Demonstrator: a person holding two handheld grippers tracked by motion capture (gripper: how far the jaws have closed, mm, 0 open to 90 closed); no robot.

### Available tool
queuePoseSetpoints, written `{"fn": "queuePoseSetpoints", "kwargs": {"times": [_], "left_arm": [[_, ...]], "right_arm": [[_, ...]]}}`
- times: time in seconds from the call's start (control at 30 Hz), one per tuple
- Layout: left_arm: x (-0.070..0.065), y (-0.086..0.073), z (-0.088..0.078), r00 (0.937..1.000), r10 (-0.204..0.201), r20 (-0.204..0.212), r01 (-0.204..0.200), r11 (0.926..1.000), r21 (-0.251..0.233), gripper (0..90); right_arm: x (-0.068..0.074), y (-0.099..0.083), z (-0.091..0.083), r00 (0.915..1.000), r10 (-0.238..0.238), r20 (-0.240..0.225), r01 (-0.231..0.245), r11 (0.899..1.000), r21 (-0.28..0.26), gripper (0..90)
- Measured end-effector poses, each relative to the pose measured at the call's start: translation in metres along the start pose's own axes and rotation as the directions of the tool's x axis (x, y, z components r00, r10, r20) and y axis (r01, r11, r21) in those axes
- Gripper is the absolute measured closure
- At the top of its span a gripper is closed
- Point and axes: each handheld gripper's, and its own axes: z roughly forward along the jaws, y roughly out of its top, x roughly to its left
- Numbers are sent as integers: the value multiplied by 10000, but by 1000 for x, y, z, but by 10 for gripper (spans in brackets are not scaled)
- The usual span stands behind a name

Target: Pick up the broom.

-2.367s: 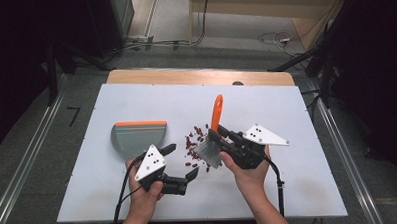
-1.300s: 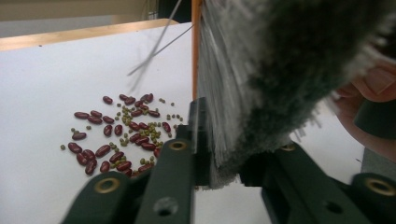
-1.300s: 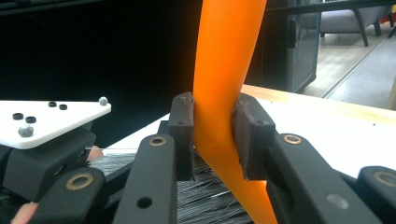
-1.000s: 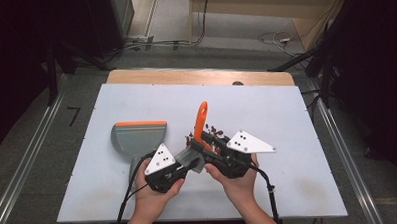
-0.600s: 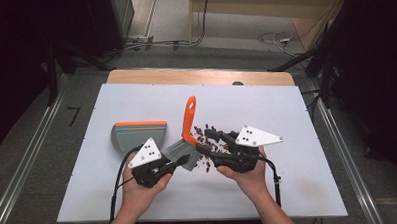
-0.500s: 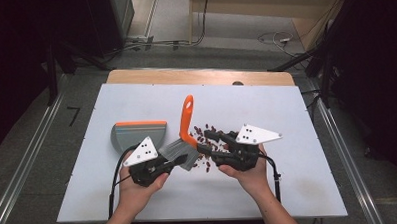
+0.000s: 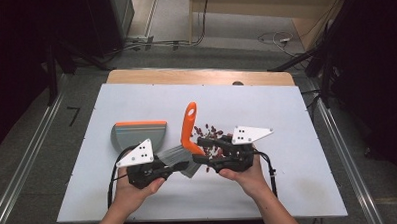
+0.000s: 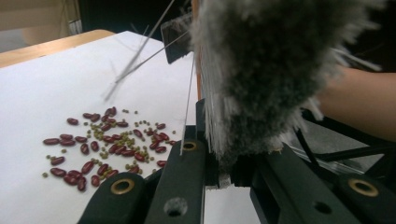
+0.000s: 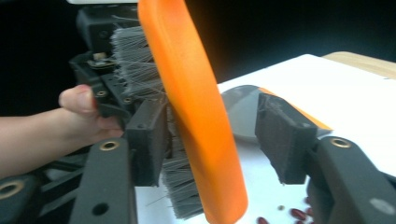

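Left gripper (image 7: 181, 165) grips brush (image 7: 178, 155) (seemingly bristles).

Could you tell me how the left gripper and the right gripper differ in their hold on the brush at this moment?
The left gripper is shut on the brush at its grey bristle head, whereas the right gripper has just been opening: in the right gripper view its pads stand apart, the orange handle between them and clear of one pad. The left gripper lies nearer the dustpan, the right gripper by the beans. Both are hand-held and carry a grey plate.

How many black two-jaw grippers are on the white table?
2. The left gripper is shut on the grey bristles of the orange-handled brush; the right gripper, jaws just opening, flanks its handle beside the beans.
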Motion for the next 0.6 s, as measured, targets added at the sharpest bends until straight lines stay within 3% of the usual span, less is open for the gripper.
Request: {"fn": "queuePoseSetpoints", "kwargs": {"times": [0.07, 0.33, 0.5, 0.6], "left_arm": [[-1, 0, 1, 10000, 10, 79, -11, 10000, 41, 857], [-1, -1, 4, 9992, -65, 389, 61, 9999, 115, 857], [1, -3, 4, 9975, -278, 649, 275, 9996, 61, 857], [2, -3, 3, 9968, -278, 754, 268, 9996, 132, 857]], "right_arm": [[0, -1, 1, 9994, 14, -343, -16, 10000, -43, 472], [1, -4, 5, 9953, -39, -964, 27, 9999, -117, 565], [-3, -6, 4, 9911, 415, -1267, -444, 9988, -205, 628], [-3, -7, 4, 9885, 427, -1453, -455, 9988, -158, 655]]}}
